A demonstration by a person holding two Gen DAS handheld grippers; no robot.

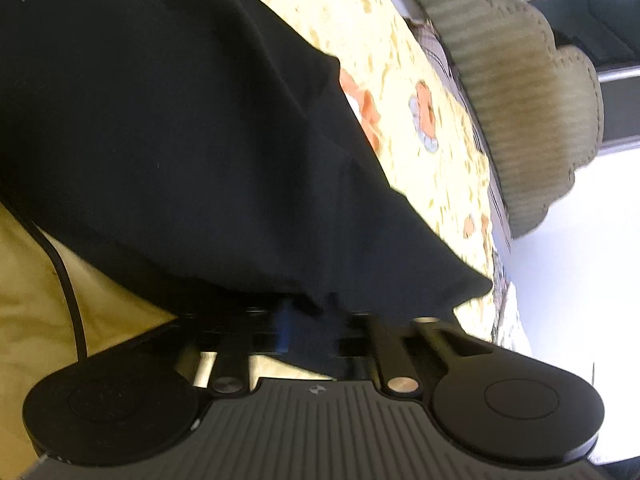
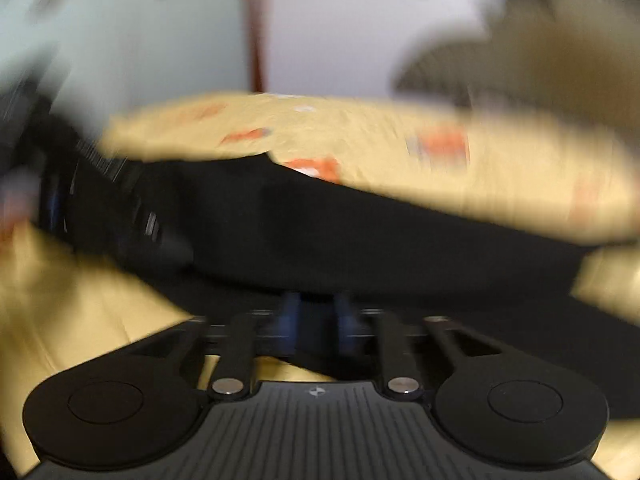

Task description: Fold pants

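Black pants fill the near view, draped over a yellow floral bedsheet. Left claw pinches their edge; right claw likewise grips the blurred fabric. An olive ribbed blanket lies beyond. No readable writing.

A bed covered with a yellow sheet printed with orange flowers carries everything. Black pants lie on it, spreading forward from the left jaws and, in the blurred right wrist view, across the sheet beyond the right jaws. Past the pants, a ribbed olive cushion, probably a pillow, rests at the bed's edge.
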